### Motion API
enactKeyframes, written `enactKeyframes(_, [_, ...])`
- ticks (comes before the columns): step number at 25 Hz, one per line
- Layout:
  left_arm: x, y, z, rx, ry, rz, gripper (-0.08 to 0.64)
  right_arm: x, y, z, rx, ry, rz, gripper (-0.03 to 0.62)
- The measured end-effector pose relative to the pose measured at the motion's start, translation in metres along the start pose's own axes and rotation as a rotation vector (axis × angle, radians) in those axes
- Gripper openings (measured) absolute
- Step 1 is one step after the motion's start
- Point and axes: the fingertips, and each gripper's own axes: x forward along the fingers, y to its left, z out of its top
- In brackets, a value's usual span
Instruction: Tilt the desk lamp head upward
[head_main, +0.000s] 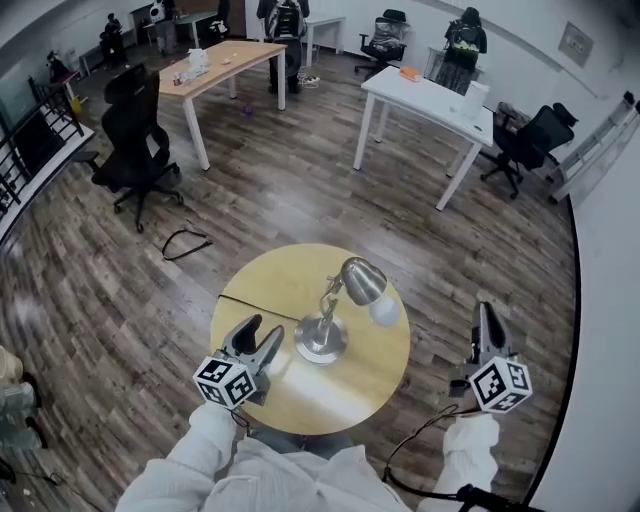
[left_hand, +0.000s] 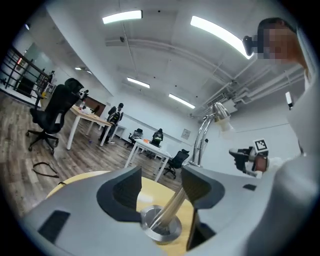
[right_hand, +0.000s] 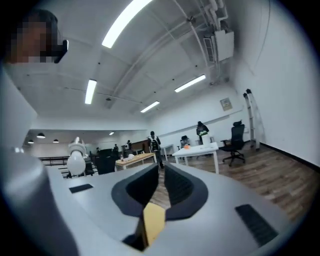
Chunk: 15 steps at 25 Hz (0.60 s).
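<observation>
The silver desk lamp stands on the round yellow table (head_main: 330, 400). Its round base (head_main: 321, 340) is near the middle, and its head (head_main: 364, 281) and white bulb (head_main: 385, 310) tilt down to the right. My left gripper (head_main: 263, 332) lies just left of the base with its jaws wide apart. In the left gripper view the base (left_hand: 161, 226) and slanting stem (left_hand: 172, 207) show through the gap (left_hand: 160, 182), with neither pad pressing on them. My right gripper (head_main: 486, 318) hangs off the table's right side. Its jaws (right_hand: 162, 172) stand a narrow slit apart with nothing between them.
A black cord (head_main: 255, 301) runs across the table's left part. Wooden floor surrounds the table. A black office chair (head_main: 135, 135), a wooden desk (head_main: 225, 62) and a white desk (head_main: 425, 100) stand further off, with people at the back. A cable loop (head_main: 185, 242) lies on the floor.
</observation>
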Motion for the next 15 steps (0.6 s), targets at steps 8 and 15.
enactKeyframes(8, [-0.001, -0.041, -0.060, -0.012, 0.151, -0.016, 0.002, -0.006, 0.103, -0.214, 0.143, 0.334, 0.018, 0.014])
enactKeyframes(15, [-0.009, -0.080, -0.066, 0.040, 0.194, -0.041, 0.002, -0.003, 0.164, -0.211, 0.026, 0.366, 0.103, 0.014])
